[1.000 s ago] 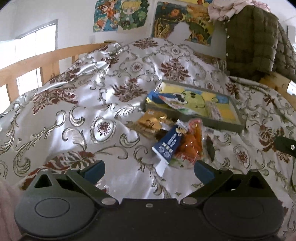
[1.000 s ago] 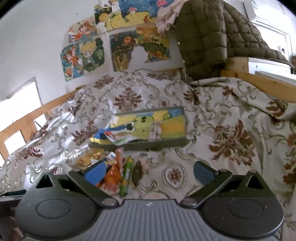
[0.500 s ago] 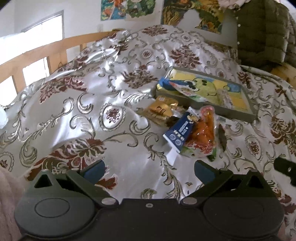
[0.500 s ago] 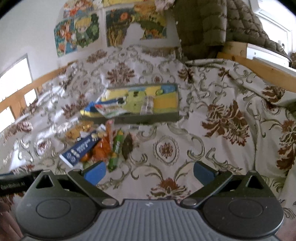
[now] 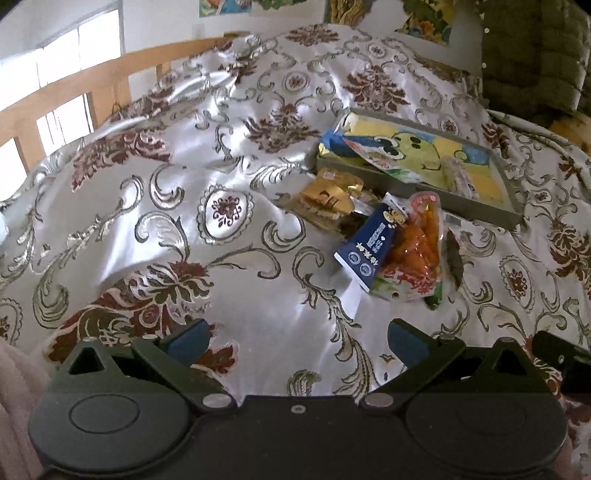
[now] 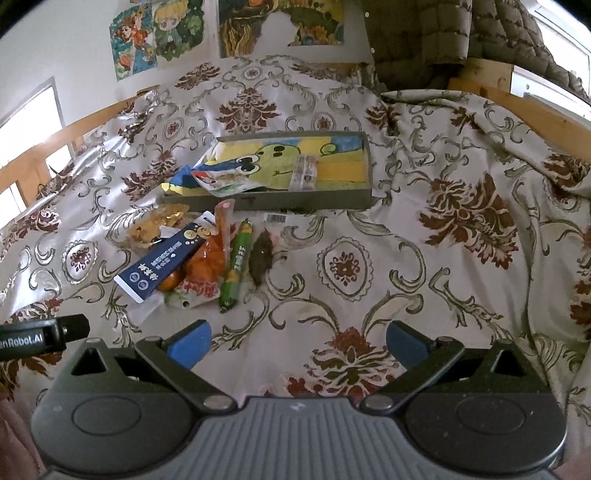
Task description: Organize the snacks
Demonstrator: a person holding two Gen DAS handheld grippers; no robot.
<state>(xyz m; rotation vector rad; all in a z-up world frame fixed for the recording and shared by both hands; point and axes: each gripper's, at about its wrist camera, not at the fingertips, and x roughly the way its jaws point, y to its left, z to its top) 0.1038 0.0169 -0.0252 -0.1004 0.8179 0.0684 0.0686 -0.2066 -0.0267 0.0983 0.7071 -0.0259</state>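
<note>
Loose snacks lie in a heap on the patterned bedspread: a blue packet, an orange bag, a gold-wrapped snack, a green stick and a dark brown piece. Behind them sits a grey tray with a yellow-green cartoon lining, holding a blue-white packet and a clear wrapped bar. My left gripper is open, short and left of the heap. My right gripper is open too, nearer than the heap and to its right.
The bedspread is rumpled and rises toward the wall. A wooden bed rail runs along the left. A quilted olive jacket hangs at the back right. The left gripper's body shows at the right view's left edge.
Both grippers have tilted downward and moved closer to the bedspread; the heap and tray sit lower and larger in both views. Both stay open. No snack has moved.
</note>
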